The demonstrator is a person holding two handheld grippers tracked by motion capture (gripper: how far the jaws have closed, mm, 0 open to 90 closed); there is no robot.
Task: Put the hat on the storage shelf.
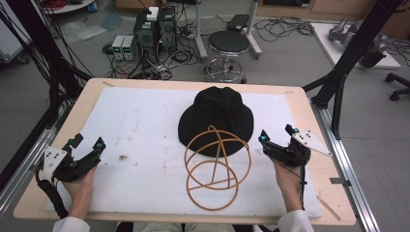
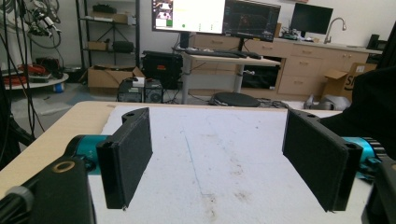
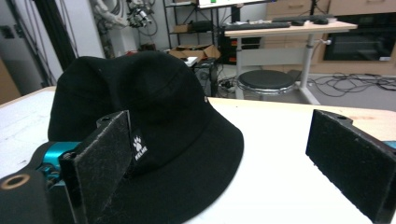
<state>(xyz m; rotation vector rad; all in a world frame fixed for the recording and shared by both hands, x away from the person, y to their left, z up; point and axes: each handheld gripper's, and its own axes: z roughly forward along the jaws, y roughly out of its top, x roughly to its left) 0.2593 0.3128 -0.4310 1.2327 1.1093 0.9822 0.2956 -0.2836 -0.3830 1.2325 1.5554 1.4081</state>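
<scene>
A black bucket hat [image 1: 216, 116] lies brim down on the white mat [image 1: 145, 125] near the table's middle back. Just in front of it stands a tan wire stand [image 1: 215, 166] made of joined rings, its top ring leaning over the hat's brim. My left gripper [image 1: 88, 145] rests open at the mat's left edge, jaws wide apart over bare mat [image 2: 215, 163]. My right gripper [image 1: 276, 135] sits open at the right, just beside the hat's brim. In the right gripper view the hat [image 3: 154, 121] lies close ahead, partly behind the left jaw, with a small white paw label [image 3: 139, 147] on it.
The wooden table's edge [image 1: 309, 111] borders the mat on all sides. A black frame post [image 1: 348, 58] rises at the back right. Beyond the table stand a stool [image 1: 227, 48], computer boxes [image 1: 154, 29] and floor cables.
</scene>
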